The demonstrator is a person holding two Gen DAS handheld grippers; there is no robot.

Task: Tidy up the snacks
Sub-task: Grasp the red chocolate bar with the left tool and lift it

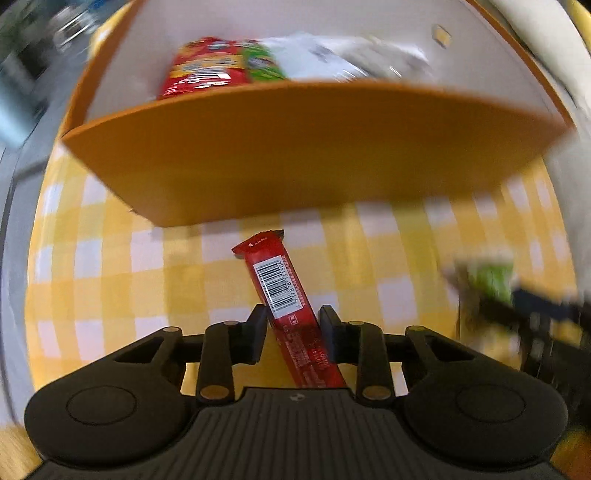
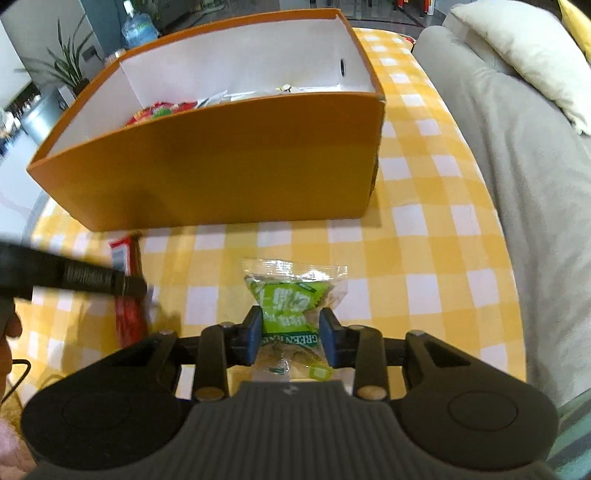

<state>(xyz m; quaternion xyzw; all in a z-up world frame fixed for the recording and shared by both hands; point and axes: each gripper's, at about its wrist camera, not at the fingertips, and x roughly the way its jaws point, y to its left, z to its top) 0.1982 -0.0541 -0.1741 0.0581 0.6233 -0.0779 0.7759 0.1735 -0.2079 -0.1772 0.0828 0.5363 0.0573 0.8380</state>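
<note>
A red snack bar with a barcode stands tilted between the fingers of my left gripper, whose pads press on it just above the checked cloth. In the right wrist view, my right gripper is shut on a green snack packet, its clear wrapper pinched between the blue pads. The orange box with white inner walls stands just beyond both grippers. Several snack packs lie inside it. The left gripper and the red bar also show at the left of the right wrist view.
A yellow and white checked tablecloth covers the table. A grey sofa with a pale cushion runs along the table's right side. A potted plant and a water bottle stand behind the box.
</note>
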